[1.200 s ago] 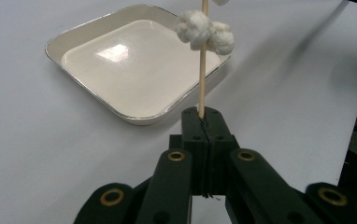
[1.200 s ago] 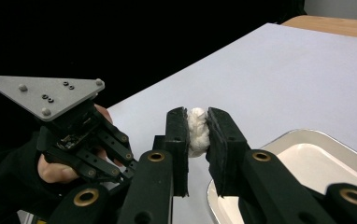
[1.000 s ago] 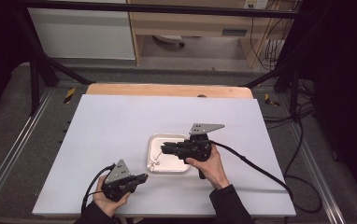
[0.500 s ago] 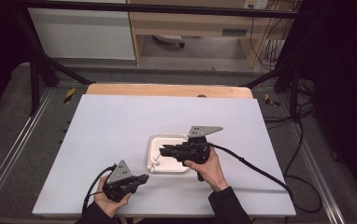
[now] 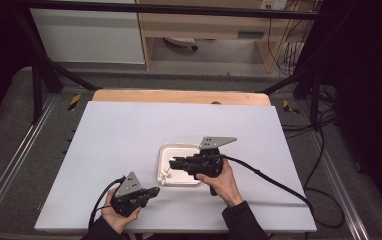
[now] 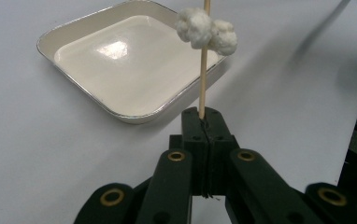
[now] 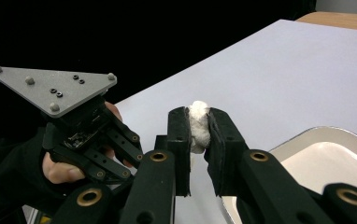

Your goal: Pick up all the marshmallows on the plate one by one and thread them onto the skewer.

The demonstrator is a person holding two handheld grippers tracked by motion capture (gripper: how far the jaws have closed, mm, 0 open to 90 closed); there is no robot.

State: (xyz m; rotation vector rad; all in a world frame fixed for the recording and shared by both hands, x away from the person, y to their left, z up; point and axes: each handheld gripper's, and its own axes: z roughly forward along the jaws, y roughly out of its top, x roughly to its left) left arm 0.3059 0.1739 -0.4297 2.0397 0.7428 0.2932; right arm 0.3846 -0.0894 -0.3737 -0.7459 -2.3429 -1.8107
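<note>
The table (image 5: pixel 129 135) is covered by a pale, matte lavender-white sheet, with a strip of bare wood showing along its far edge. Beyond it the room is dim: a light cabinet, wooden shelving and cables hanging on the right, with dark metal rails running along both sides of the table.

Near the middle of the sheet sits a shallow square tray (image 5: pixel 165 152), cream inside with a shiny metallic rim and rounded corners. In the left gripper view its glossy floor (image 6: pixel 120 70) catches a patch of light.

The left gripper (image 5: pixel 151 191) is held low at the near edge of the table, just beside the tray's near-left corner. Its black jaws are pressed together on the bottom end of a thin wooden skewer (image 6: pixel 203 70), which rises straight from them. Two lumpy white marshmallows (image 6: pixel 207 30) are threaded side by side high on the stick, soft and powdery-looking, over the tray's near rim.

The right gripper (image 5: pixel 173 162) reaches over the tray from the right side. In its own view the jaws are clamped on another marshmallow (image 7: pixel 199 123), which bulges up between the pads, squeezed narrow and slightly crumpled. It is held above the sheet, close to the tray's rim (image 7: pixel 307 135), with the left hand (image 7: pixel 60 170) and its grey three-cornered plate just beyond.
</note>
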